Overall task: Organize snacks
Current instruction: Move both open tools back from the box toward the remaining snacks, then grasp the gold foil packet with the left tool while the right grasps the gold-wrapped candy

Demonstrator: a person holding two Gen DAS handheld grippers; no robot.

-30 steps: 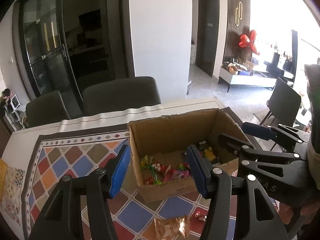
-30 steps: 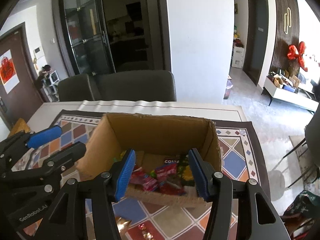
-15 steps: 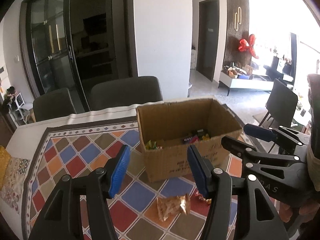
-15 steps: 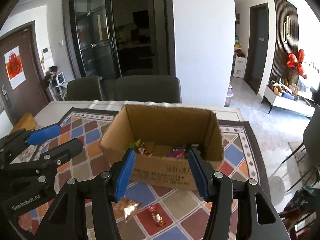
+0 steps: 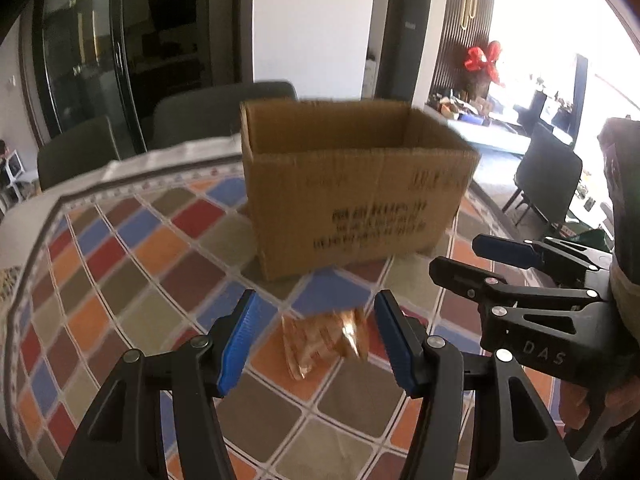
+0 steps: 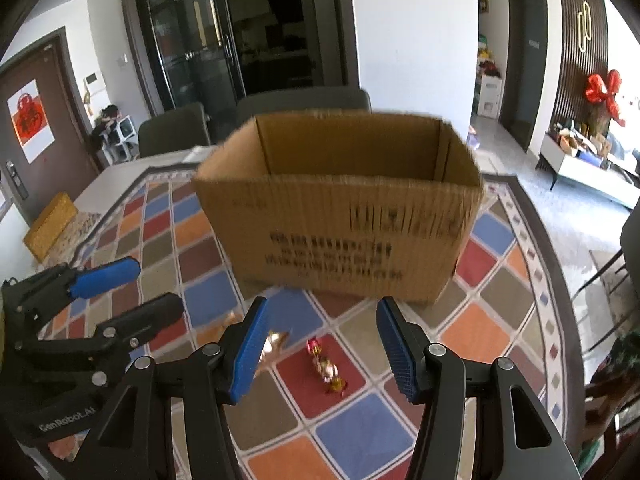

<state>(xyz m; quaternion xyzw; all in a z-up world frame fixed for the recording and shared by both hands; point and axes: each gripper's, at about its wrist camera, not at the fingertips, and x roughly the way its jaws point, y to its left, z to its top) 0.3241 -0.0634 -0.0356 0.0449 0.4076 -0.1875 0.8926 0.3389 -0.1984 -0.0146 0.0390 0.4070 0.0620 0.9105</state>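
Both tongs have sunk toward the table since the earlier frames, so the cardboard box now shows its printed side, not its inside. It stands on the patterned cloth. Before it lie a clear golden packet and a small wrapped candy. Left tongs frame the packet, apart and empty; right tongs frame the candy, likewise apart, touching nothing.
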